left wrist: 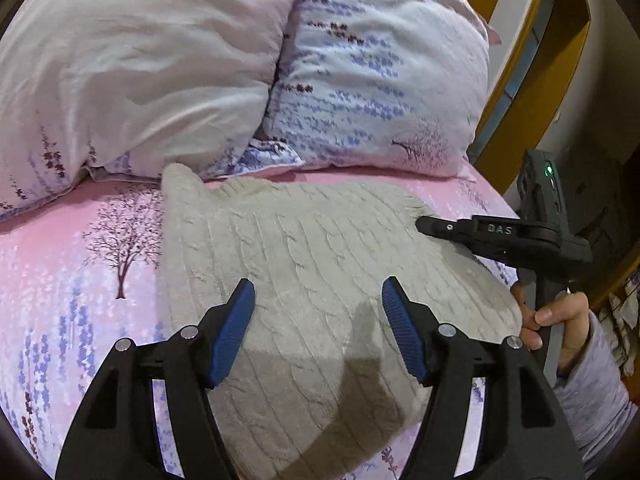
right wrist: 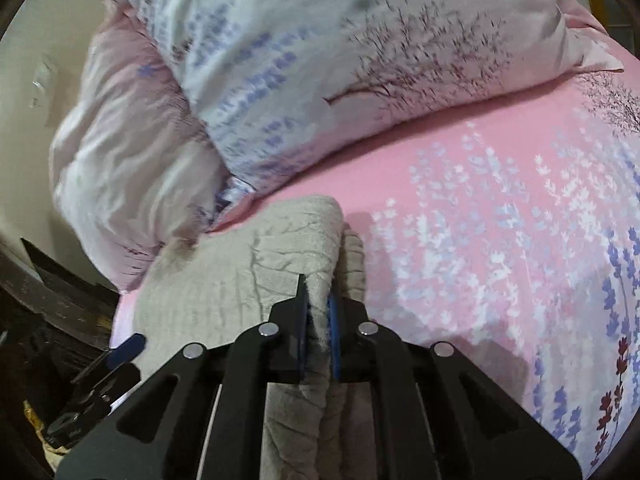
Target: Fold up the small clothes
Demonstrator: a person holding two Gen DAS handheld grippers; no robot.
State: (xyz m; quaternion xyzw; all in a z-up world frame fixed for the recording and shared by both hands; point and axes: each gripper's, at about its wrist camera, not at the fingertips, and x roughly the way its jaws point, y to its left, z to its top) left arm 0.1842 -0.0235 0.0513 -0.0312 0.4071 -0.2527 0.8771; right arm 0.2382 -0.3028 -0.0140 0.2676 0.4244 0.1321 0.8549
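Note:
A grey cable-knit garment [left wrist: 312, 248] lies folded on the pink flowered bed sheet [left wrist: 80, 264]. My left gripper [left wrist: 318, 300] hovers just above its near half, jaws open, blue pads [left wrist: 234, 332] apart with only fabric below them. In the left wrist view my right gripper [left wrist: 424, 225] sits at the garment's right edge, held by a hand [left wrist: 560, 316]. In the right wrist view my right gripper [right wrist: 318, 296] is shut on a folded edge of the grey garment [right wrist: 248, 272], a ridge of fabric pinched between its pads. The left gripper's blue fingertip [right wrist: 128, 346] shows at lower left there.
Two large flowered pillows [left wrist: 160, 60] [left wrist: 380, 72] lie against the far side of the bed, just behind the garment. A yellow-framed headboard or furniture edge [left wrist: 560, 60] stands to the right. The sheet [right wrist: 500, 220] stretches right of the garment.

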